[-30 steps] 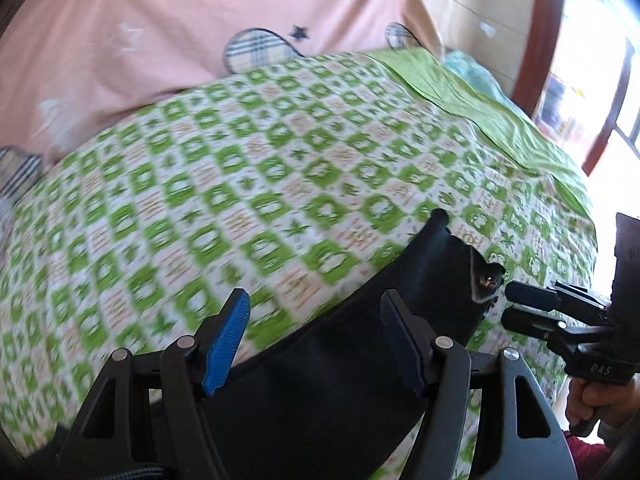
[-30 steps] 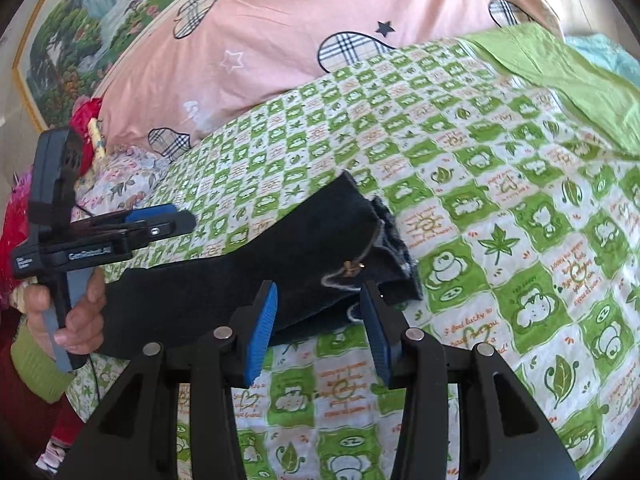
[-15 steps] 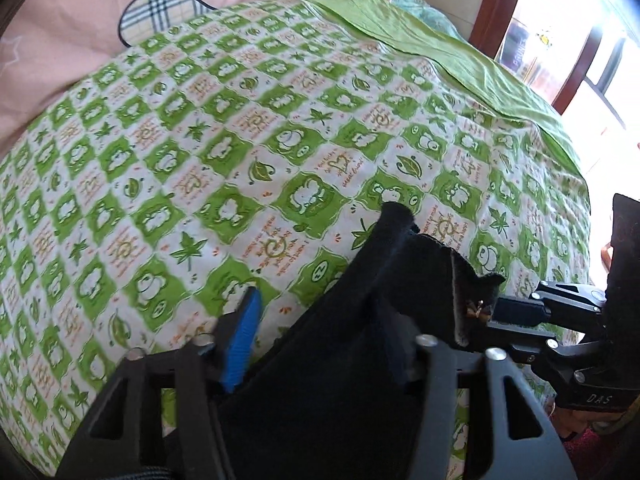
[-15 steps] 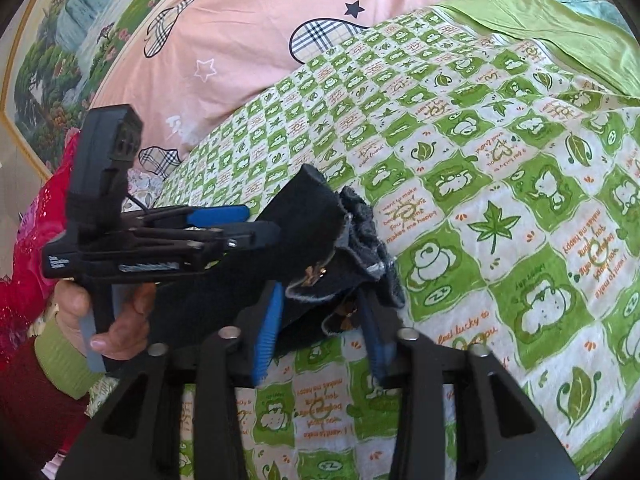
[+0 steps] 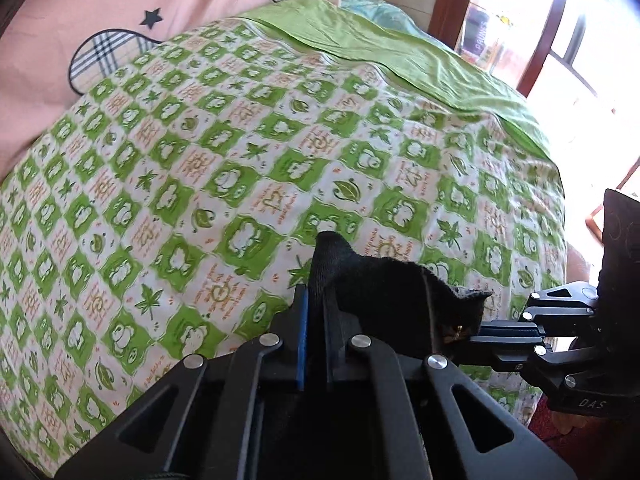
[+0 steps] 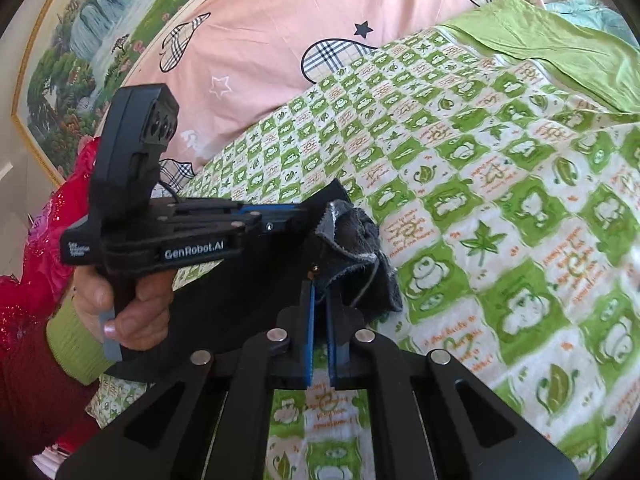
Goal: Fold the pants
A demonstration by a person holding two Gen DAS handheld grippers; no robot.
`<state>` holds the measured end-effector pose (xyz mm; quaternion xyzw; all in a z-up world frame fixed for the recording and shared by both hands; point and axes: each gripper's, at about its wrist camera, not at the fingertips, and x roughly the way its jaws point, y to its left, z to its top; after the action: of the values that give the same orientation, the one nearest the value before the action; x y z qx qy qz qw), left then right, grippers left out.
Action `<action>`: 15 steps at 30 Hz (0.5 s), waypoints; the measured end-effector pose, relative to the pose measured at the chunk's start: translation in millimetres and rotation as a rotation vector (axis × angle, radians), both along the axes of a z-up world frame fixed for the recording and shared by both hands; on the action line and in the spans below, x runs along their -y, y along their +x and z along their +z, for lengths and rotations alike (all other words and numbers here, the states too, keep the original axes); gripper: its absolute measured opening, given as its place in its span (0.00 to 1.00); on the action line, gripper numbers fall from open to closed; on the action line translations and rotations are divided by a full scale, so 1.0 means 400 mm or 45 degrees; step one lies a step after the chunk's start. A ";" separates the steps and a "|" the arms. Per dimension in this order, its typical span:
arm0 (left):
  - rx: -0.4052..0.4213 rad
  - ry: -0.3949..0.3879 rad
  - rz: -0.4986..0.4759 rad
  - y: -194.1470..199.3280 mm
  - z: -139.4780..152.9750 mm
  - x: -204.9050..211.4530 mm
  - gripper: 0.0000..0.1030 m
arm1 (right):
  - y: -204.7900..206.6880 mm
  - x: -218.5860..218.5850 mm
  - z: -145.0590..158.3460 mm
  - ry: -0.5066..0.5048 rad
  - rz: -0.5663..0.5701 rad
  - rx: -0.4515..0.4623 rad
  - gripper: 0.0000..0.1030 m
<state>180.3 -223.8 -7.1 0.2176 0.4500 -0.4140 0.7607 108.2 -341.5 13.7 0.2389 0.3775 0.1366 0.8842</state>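
L gripper is clamped tight on the black pants, pinching a raised ridge of the cloth between its 2 pads. R gripper is likewise closed on the pants, biting the frayed waist edge by a small brass rivet. The 2 grippers hold the same end of the pants, near each other; in the R view the L one comes in from the side, held by a hand w/ a green cuff. Pants lie on a green-and-white check bedsheet. Beyond it: plain green sheet, pink quilt, landscape painting on the wall. No containers in view.
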 end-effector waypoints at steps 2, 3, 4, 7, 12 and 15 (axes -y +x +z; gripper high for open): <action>0.016 0.047 -0.010 -0.003 -0.019 0.011 0.05 | 0.006 -0.004 -0.018 0.003 0.011 -0.036 0.06; 0.016 0.065 -0.010 -0.002 -0.029 0.013 0.05 | 0.009 -0.008 -0.023 -0.007 0.020 -0.049 0.06; 0.008 0.068 -0.010 0.000 -0.032 0.011 0.06 | 0.009 -0.008 -0.027 -0.016 0.008 -0.067 0.06; 0.001 0.066 -0.007 0.004 -0.027 0.004 0.12 | 0.008 0.000 -0.029 0.009 -0.016 -0.093 0.11; -0.014 0.086 0.001 0.016 -0.014 -0.014 0.24 | -0.004 0.021 -0.025 0.048 -0.035 -0.091 0.29; -0.025 0.103 0.007 0.030 -0.020 -0.020 0.26 | -0.005 0.027 -0.041 0.091 -0.044 -0.118 0.33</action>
<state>192.2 -215.8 -15.2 0.2427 0.4744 -0.3956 0.7480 106.3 -352.1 -2.8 0.2830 0.4088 0.1234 0.8588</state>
